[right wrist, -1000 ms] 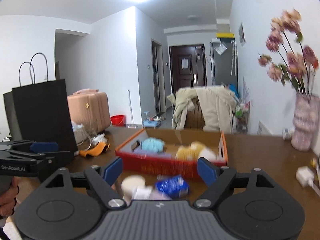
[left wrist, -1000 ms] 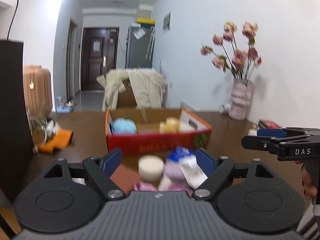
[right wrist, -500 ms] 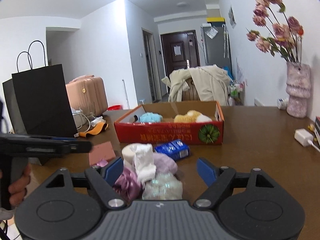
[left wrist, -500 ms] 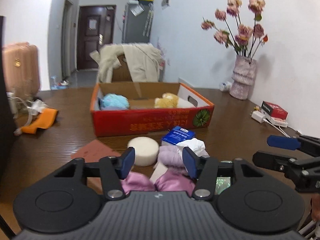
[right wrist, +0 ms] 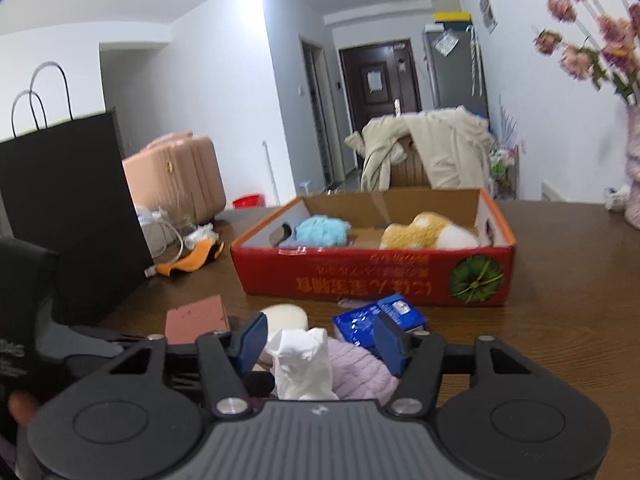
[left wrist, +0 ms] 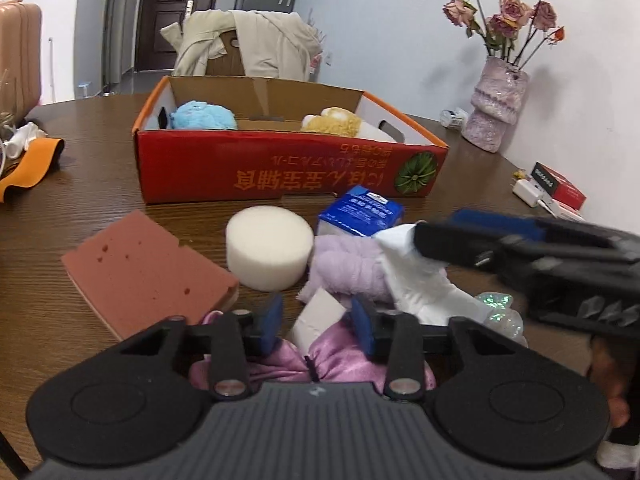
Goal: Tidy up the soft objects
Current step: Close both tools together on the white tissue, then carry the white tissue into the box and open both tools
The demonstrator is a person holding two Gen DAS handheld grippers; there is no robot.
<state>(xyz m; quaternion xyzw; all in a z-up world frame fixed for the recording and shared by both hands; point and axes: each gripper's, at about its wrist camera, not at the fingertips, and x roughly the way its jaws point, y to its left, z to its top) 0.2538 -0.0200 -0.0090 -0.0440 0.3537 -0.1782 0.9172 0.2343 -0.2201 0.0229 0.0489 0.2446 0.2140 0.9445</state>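
Note:
A pile of soft things lies on the brown table in front of a red cardboard box (left wrist: 288,176) that holds a blue plush (left wrist: 204,116) and a yellow plush (left wrist: 336,122). My left gripper (left wrist: 317,326) is closing low over the pile, with a small white block (left wrist: 316,320) and pink satin cloth (left wrist: 336,360) between its jaws. My right gripper (right wrist: 320,342) is closing too, around a crumpled white cloth (right wrist: 304,360) lying on a lilac towel (right wrist: 360,368). I see no pad pressing on anything. A white round foam (left wrist: 268,248), a reddish sponge (left wrist: 148,268) and a blue tissue pack (left wrist: 360,212) lie nearby.
A vase of dried flowers (left wrist: 496,116) and a small red box (left wrist: 560,188) stand at the right. An orange item (left wrist: 32,164) lies at the left near a black paper bag (right wrist: 68,208). A chair draped with a coat (left wrist: 240,48) stands behind the box.
Both grippers have come down and forward onto the pile, and their jaws have narrowed. The right gripper has moved in over the white cloth beside the left one.

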